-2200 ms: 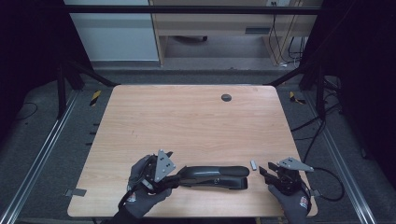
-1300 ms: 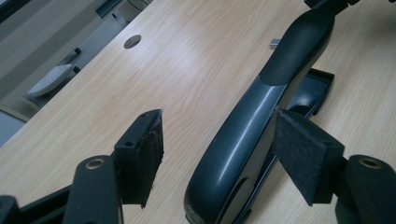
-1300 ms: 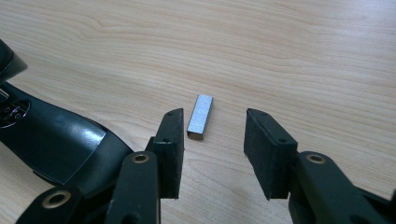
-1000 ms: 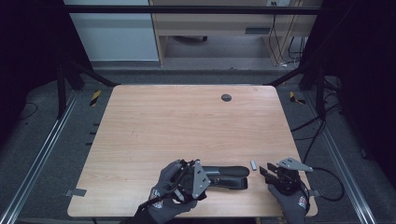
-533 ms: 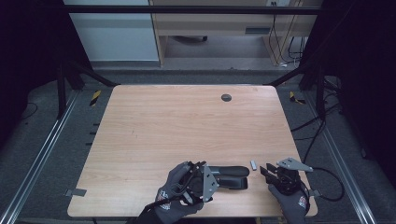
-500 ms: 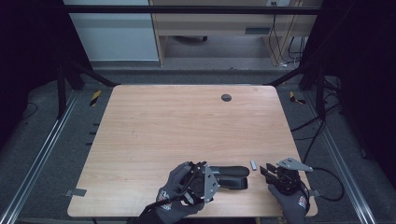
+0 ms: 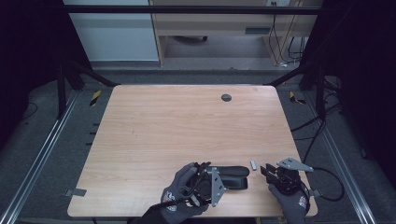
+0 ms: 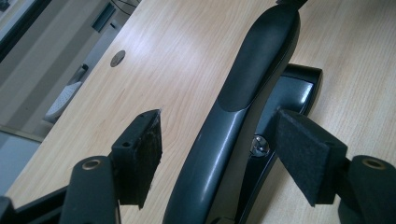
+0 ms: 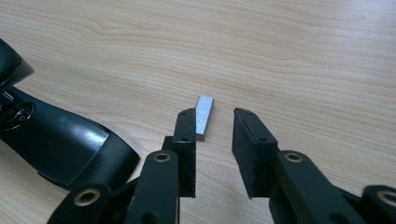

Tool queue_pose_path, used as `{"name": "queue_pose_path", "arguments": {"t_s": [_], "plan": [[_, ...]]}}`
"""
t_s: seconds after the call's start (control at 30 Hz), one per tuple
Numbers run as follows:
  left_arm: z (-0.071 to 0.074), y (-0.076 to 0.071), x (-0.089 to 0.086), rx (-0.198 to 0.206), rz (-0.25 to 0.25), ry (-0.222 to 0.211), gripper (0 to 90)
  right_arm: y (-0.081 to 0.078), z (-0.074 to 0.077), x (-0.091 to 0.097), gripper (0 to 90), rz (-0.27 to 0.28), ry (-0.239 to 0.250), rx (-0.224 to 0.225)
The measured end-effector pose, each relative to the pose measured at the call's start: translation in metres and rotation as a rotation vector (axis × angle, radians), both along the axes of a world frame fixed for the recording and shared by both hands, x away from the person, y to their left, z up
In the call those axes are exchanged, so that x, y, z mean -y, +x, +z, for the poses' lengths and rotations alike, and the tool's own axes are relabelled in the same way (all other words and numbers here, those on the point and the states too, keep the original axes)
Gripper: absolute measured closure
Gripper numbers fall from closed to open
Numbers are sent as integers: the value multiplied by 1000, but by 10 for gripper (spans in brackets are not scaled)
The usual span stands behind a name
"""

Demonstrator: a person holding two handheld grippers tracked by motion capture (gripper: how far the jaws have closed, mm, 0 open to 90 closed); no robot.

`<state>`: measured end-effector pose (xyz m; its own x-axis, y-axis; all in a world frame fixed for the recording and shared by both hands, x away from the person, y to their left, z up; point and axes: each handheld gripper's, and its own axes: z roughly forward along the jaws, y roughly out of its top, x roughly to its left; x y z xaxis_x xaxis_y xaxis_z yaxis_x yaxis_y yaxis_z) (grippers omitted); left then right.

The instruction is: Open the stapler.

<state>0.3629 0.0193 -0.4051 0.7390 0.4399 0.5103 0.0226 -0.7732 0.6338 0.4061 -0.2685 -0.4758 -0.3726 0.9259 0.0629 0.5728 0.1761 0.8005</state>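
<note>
Stapler sits lower centre of high view w/ left gripper jaws open astride its arm, not clamped, right gripper open by staple strip: risk is stapler twisting if squeezed off-centre, or strip getting nudged away.

Stapler being straddled by left gripper jaws, one pad lying each side, apart from body. Staple strip lying on table just ahead of right gripper, touching one fingertip, stapler end lying just beside.
</note>
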Motion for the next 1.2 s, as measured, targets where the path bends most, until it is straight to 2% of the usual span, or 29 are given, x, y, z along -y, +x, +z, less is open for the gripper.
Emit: {"name": "queue_pose_path", "arguments": {"t_s": [0.2, 0.53, 0.7, 1.2], "plan": [[-4, -1, 6, 18, -5, 19, 323, 0, 0, 0, 736, -2, 7, -2], [-9, 2, 12, 20, -3, 42, 322, 0, 0, 1, 761, 5, 7, -2], [-15, 3, 18, 29, -7, 67, 322, -1, 0, 0, 780, 7, 13, -5], [-24, 5, 30, 55, -7, 95, 321, -1, 0, 0, 804, 9, 15, -8]]}}
